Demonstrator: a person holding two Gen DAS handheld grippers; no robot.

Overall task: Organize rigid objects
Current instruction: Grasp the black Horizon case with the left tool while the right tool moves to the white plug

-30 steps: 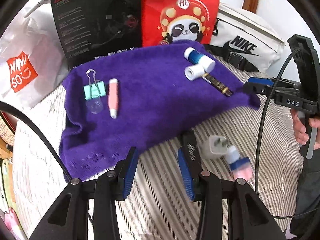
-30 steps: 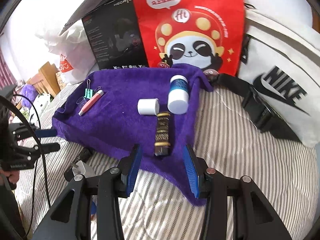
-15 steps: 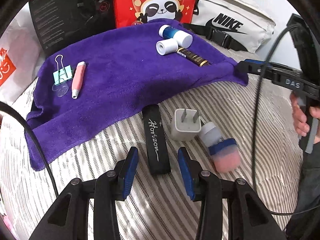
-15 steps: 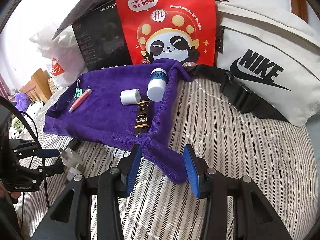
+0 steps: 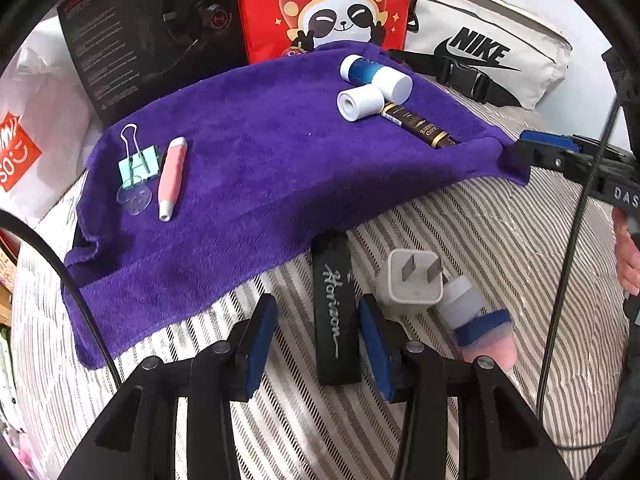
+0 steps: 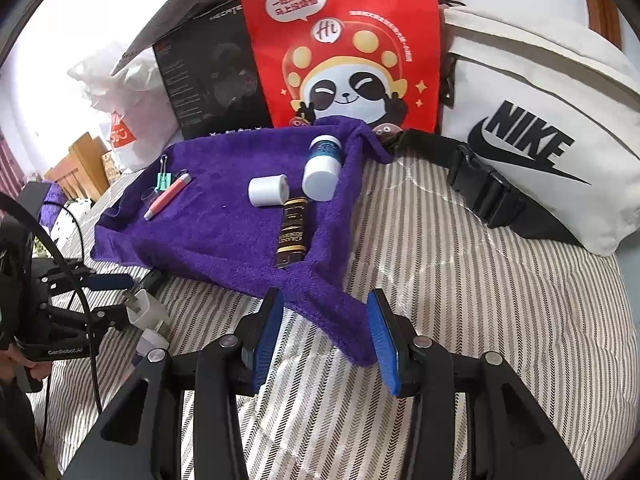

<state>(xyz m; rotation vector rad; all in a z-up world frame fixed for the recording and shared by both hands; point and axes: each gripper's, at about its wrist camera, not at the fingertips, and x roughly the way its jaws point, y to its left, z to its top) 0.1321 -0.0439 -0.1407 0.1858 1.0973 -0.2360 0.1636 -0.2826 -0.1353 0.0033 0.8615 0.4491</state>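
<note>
A purple towel point(image 5: 260, 168) on the striped bed holds a green binder clip point(image 5: 138, 166), a pink pen-shaped stick point(image 5: 173, 176), a blue-and-white bottle point(image 5: 374, 76), a white cylinder point(image 5: 359, 103) and a dark brown tube point(image 5: 420, 130). In front of it lie a black bar with script lettering point(image 5: 334, 312), a white plug adapter point(image 5: 412, 278) and a blue-banded pink bottle point(image 5: 476, 320). My left gripper point(image 5: 318, 312) straddles the black bar, its jaws opening and not pressing on it. My right gripper point(image 6: 326, 304) stands open over the towel's near corner point(image 6: 332, 316).
Behind the towel stand a red panda bag point(image 6: 340, 52), a black headset box point(image 5: 152, 28), a white Nike waist bag point(image 6: 532, 140) and a white shopping bag point(image 5: 24, 120). Striped bedding point(image 6: 460, 280) lies bare to the right. A hand point(image 5: 628, 256) holds the right gripper.
The left gripper came down and nearer to the bed; the black bar now lies between its fingers. The right gripper drew back from the brown tube to the towel's corner.
</note>
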